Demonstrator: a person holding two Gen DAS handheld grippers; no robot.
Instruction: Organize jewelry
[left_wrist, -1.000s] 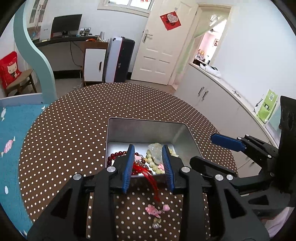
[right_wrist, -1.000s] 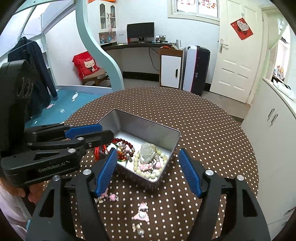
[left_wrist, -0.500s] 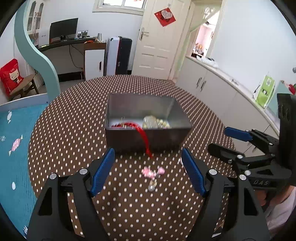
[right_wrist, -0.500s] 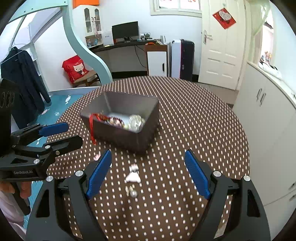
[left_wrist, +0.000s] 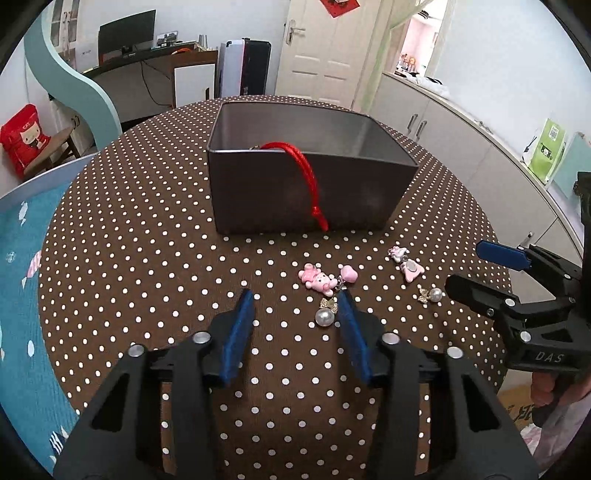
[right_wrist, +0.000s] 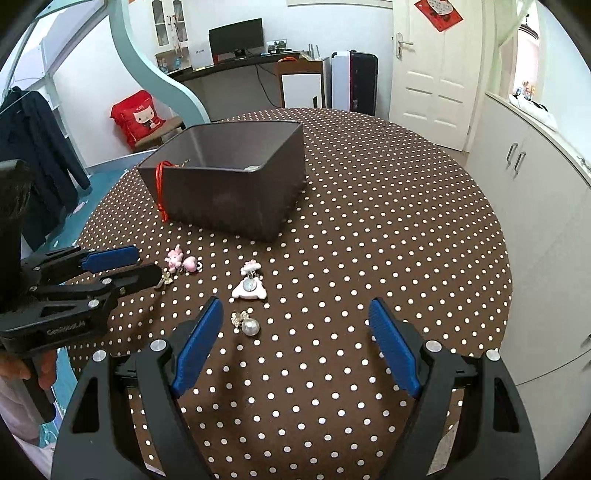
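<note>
A grey metal box (left_wrist: 295, 195) (right_wrist: 229, 199) stands on the dotted table, with a red cord (left_wrist: 308, 181) (right_wrist: 159, 192) hanging over its near wall. In front of it lie a pink bear charm (left_wrist: 318, 279) (right_wrist: 174, 258), a pearl earring (left_wrist: 325, 316), a pink-white charm (left_wrist: 406, 264) (right_wrist: 249, 286) and a second pearl earring (left_wrist: 430, 294) (right_wrist: 248, 325). My left gripper (left_wrist: 295, 310) (right_wrist: 147, 266) is open and empty, low over the table by the first pearl. My right gripper (right_wrist: 295, 321) (left_wrist: 469, 269) is open and empty, just behind the second pearl.
The round table with a brown, white-dotted cloth (right_wrist: 388, 229) (left_wrist: 129, 240) ends close at the right and near sides. White cabinets (right_wrist: 535, 221) stand to the right. A blue mat (left_wrist: 18, 277) and a curved teal partition (left_wrist: 66, 81) lie to the left.
Both grippers have pulled back from the box and dropped lower toward the table. The left gripper left the red cord draped over the box wall, opened wide, then narrowed a little.
</note>
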